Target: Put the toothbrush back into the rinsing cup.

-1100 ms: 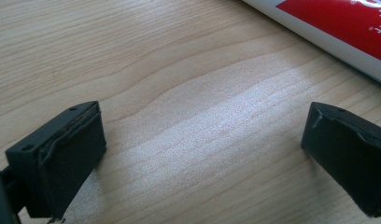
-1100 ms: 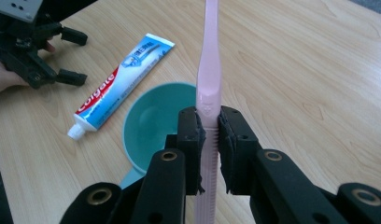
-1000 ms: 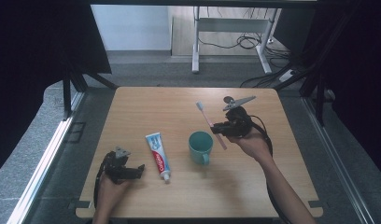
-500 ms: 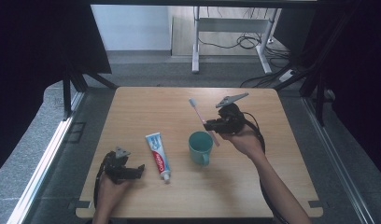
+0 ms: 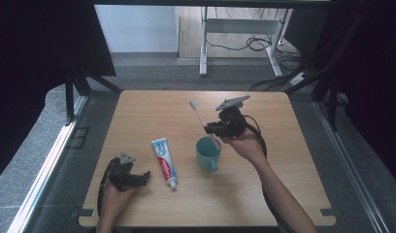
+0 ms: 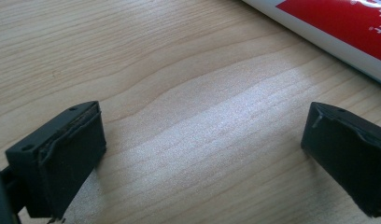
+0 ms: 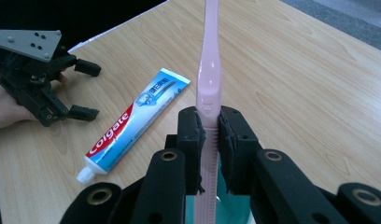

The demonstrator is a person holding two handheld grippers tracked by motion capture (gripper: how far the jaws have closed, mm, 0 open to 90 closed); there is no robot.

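Clamping the pink toothbrush [image 5: 202,120], the right hand-held gripper [image 5: 216,128] hovers above the cup [image 5: 207,153]; left hand-held gripper [image 5: 140,177] is apart beside toothpaste [image 5: 164,161].

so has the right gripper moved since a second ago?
Yes. The right gripper, shut on the pink toothbrush, has shifted left toward the teal cup, whose rim the handle's lower end now overlaps.

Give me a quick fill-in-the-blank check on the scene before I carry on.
1. The right gripper is shut on a pink ____.
2. The teal cup stands to the ____ of the toothpaste tube in the high view.
3. The left gripper has its jaws ____ over bare table.
Missing words: toothbrush; right; open
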